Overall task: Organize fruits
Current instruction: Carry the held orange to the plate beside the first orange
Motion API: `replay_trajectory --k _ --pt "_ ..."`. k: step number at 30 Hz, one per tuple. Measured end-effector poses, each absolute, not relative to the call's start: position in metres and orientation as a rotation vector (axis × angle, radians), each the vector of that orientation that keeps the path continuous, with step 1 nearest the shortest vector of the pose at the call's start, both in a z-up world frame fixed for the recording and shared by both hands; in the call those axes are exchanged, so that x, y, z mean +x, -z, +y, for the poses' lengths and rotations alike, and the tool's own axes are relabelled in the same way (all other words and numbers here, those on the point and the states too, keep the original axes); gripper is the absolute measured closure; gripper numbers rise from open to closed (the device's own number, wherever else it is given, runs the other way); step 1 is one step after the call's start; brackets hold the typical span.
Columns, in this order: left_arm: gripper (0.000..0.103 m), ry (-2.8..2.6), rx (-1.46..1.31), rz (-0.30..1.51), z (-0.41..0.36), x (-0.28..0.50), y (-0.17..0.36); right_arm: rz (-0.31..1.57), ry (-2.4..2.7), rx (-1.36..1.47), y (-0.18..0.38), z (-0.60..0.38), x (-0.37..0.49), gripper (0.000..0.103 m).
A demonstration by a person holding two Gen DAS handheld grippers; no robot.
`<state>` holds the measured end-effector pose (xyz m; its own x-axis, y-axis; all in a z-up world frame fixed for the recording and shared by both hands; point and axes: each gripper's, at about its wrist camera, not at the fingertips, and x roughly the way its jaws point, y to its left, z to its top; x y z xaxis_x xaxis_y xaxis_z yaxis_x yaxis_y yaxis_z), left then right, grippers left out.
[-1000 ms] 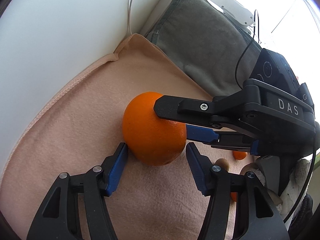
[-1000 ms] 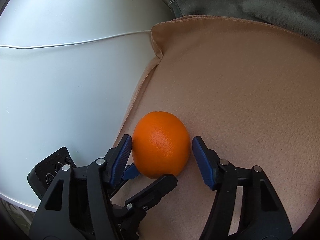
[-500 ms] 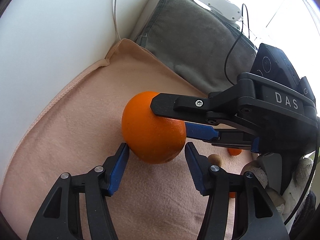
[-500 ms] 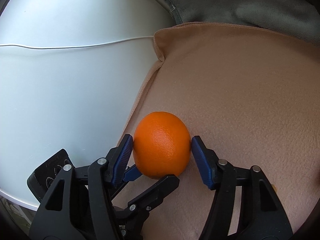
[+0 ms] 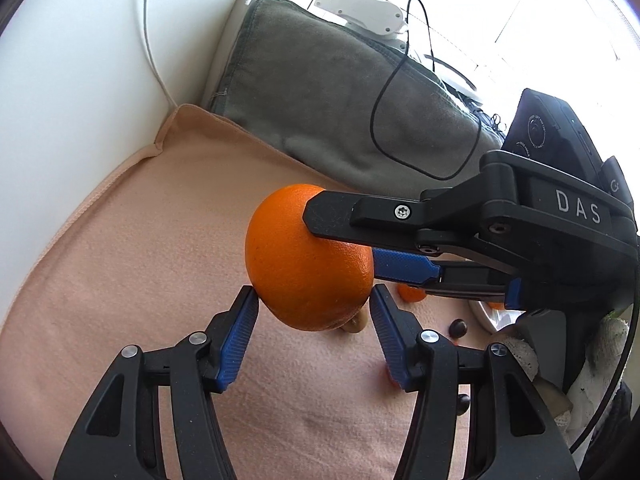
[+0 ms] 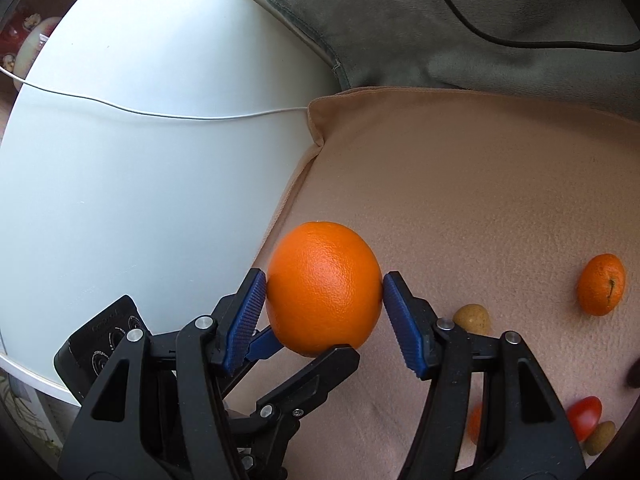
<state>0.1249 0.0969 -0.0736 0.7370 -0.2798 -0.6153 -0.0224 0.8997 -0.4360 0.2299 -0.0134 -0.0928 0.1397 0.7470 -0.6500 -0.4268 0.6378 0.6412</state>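
A big orange [image 5: 304, 256] [image 6: 324, 286] hangs above the beige cloth [image 5: 132, 264]. My left gripper [image 5: 314, 304] is shut on its lower half, blue pads [image 5: 240, 332] pressing on both sides. My right gripper [image 6: 324, 292] is shut on it too, pads against its left and right flanks. In the left wrist view the right gripper [image 5: 344, 240] reaches in from the right, one finger over the orange and one under. In the right wrist view the left gripper [image 6: 308, 350] comes from below left. Small fruits lie on the cloth: a mandarin [image 6: 601, 284], a tan fruit [image 6: 472, 318], a red tomato [image 6: 586, 416].
A grey cushion [image 5: 320, 92] with a black cable [image 5: 384, 112] lies behind the cloth. A white tabletop [image 6: 140, 184] with a thin white wire borders the cloth on the left. A white dish rim [image 5: 482, 316] and a dark round fruit [image 5: 458, 326] sit at the right.
Both grippers have risen with the orange, which has left the cloth. More of the cushion and the small fruits to the right have come into view.
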Motion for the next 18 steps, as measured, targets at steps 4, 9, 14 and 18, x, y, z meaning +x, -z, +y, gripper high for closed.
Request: replay_trajectory --k 4,9,14,18 --pt "0.047 0.182 -0.417 0.729 0.075 0.124 0.068 1.121 -0.846 0.355 0.084 -0.042 0.221 0.039" --pt "0.047 0.237 -0.395 0.729 0.043 0.126 0.061 1.094 -0.8 0.382 0.076 -0.081 0.215 0.039" --pt "0.047 0.293 -0.373 0.733 0.012 0.133 0.058 1.067 -0.752 0.406 0.071 -0.123 0.21 0.039" --pt "0.047 0.336 -0.353 0.742 -0.013 0.139 0.057 1.048 -0.714 0.425 0.066 -0.156 0.208 0.039"
